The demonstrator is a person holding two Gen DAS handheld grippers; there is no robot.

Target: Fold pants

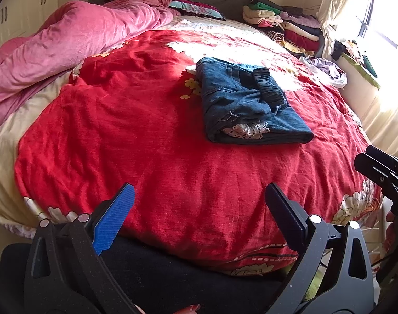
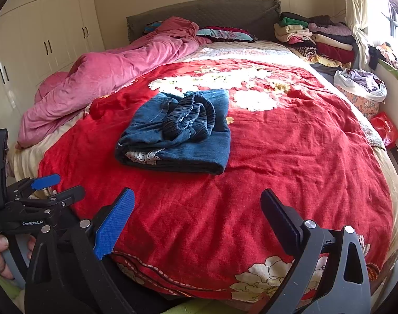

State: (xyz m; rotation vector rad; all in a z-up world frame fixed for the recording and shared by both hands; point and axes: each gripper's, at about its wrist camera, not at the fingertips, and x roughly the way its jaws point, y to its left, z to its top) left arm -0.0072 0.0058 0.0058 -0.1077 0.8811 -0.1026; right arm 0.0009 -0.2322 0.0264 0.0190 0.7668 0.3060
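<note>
**Folded pants lying on the bed, both grippers held back and empty**

The pants (image 1: pixel 247 102), blue denim with a dark elastic waistband, are lying folded into a compact bundle on the red floral bedspread (image 1: pixel 152 141), around the middle of the bed and well in from its foot edge. A bit of pale lace trim is peeking out of the fold on the side facing the cameras.

The left gripper (image 1: pixel 199 219) is hovering over the foot edge of the bed, its fingers spread wide and gripping nothing. The right gripper (image 2: pixel 197 222) is hanging beside it over the same edge, fingers likewise wide apart and empty. Both are sitting well apart from the pants.

A rumpled pink quilt (image 1: pixel 76 39) is lying along the left edge of the bed. Stacks of folded clothes (image 1: pixel 285 23) are resting at the far right corner by the headboard, and a bag of laundry (image 2: pixel 361 83) is sitting at the right edge.
</note>
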